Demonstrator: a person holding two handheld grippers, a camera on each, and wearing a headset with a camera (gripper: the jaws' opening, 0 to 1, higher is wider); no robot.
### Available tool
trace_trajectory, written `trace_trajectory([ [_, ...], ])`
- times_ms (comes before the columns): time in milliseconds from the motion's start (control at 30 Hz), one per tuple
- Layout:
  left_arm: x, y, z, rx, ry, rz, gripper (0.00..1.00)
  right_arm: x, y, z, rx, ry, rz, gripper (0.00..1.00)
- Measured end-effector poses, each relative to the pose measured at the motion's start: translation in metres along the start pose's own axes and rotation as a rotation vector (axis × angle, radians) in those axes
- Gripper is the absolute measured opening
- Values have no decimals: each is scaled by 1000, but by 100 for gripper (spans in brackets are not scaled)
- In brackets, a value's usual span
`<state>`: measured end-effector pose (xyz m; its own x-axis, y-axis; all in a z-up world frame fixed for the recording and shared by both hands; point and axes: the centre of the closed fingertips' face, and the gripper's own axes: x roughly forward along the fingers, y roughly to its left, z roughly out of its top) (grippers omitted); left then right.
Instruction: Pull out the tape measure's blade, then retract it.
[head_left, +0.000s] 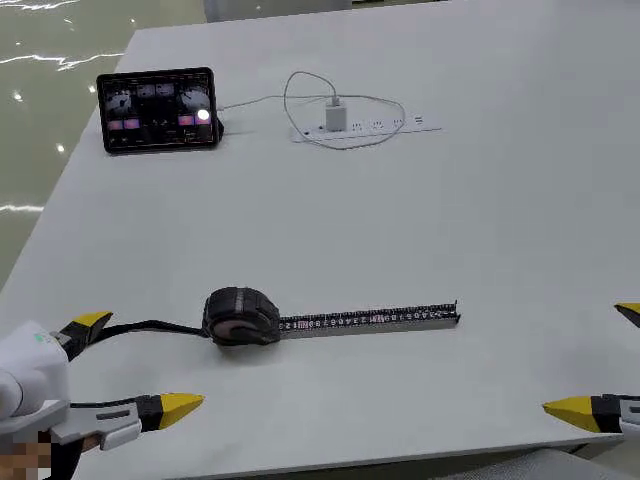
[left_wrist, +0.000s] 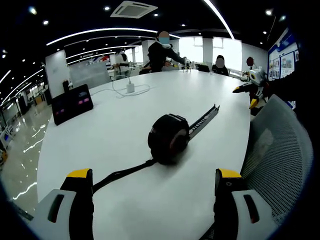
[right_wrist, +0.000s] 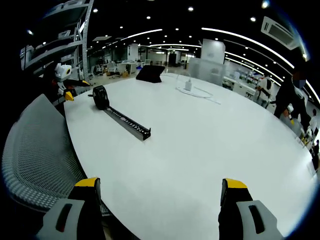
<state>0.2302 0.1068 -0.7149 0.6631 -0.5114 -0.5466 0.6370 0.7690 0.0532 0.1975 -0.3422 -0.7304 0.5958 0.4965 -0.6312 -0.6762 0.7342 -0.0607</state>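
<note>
Here is the tape measure (head_left: 240, 317), sitting on the near-left part of the white desk (head_left: 420, 220). It has a dark, rounded case that seems to lie on its side, with a black wrist strap (head_left: 150, 328) trailing left from it. Its blade (head_left: 370, 320) is already drawn out to the right along the desk, marked with fine black graduations and ending in a small hook (head_left: 455, 312). By the look of it the pull is done and the retract is what remains. The left tool (head_left: 140, 362) hovers at the near-left edge, its yellow-tipped jaws spread wide either side of the strap and holding nothing. It points straight at the case, which looks like a line-up for gripping the body. The right tool (head_left: 592, 358) waits at the near-right edge, equally wide and empty. It is well apart from the hook, likely keeping out of the blade's path. Far across the desk, clear of the work, stand a lit tablet (head_left: 158, 108) and a power strip (head_left: 370, 127) with a looped white cable (head_left: 300, 85).
</note>
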Motion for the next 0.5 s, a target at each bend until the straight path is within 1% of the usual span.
trace_trajectory([
  [133,0,0,-2,-8,1,3,99,-2,-2,1,6,-2,-2,99],
  [233,0,2,1,-17,-19,14,99,-3,-2,1,2,3,2,99],
  [267,-1,2,4,-46,-34,11,99,-3,-3,0,4,6,3,99],
  [300,-2,3,4,-46,-36,15,99,-4,-3,0,5,8,3,99],
  [400,-2,6,1,-50,-30,34,99,-5,-1,-1,1,7,5,99],
  [433,-1,6,1,-46,-36,42,99,-5,0,-2,8,13,10,99],
  [500,-1,3,3,-46,-31,45,99,-4,-1,-2,2,17,8,99],
])
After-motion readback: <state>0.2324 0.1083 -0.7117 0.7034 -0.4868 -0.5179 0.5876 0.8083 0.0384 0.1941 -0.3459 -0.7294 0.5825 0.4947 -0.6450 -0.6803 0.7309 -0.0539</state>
